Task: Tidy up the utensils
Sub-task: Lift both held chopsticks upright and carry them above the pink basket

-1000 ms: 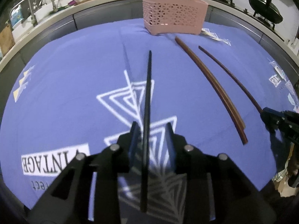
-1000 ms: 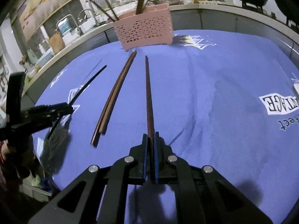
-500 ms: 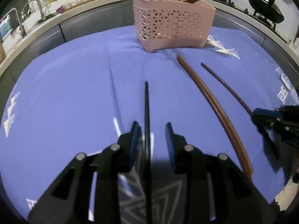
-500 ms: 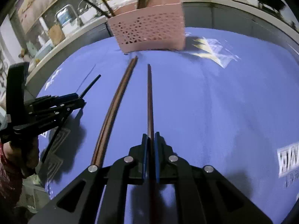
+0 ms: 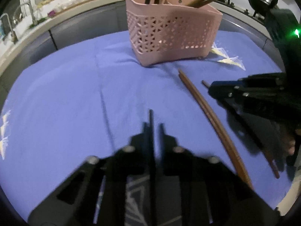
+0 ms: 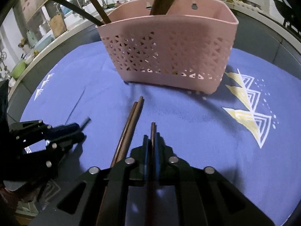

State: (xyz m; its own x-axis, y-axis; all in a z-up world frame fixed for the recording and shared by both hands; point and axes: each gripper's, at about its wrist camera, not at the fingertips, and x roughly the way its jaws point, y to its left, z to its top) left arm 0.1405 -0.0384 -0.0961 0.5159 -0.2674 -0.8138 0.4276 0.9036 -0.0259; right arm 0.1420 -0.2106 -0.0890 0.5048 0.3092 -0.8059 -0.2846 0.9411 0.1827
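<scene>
Fingers of the right gripper are pinched tight on a brown chopstick, whose short free tip sticks out toward the upper middle of the right wrist frame, straight at the pink basket. The stick's long axis runs along the fingers, so the coming move looks like a lift and tip-first drop over the near wall. The right gripper seems the nearer of the two to the basket.

The left gripper holds a thin black chopstick between narrow fingers; whether both pads press it I cannot tell (the picture is smeared there). Its tip points up the left wrist frame toward the basket, which sits in the upper middle, well apart.

Just left of the right fingers lies a pair of brown chopsticks, touching side by side on the blue cloth, ends toward the basket.

The basket is upright, lattice-walled, and already holds several dark and brown sticks leaning out of its top.
</scene>
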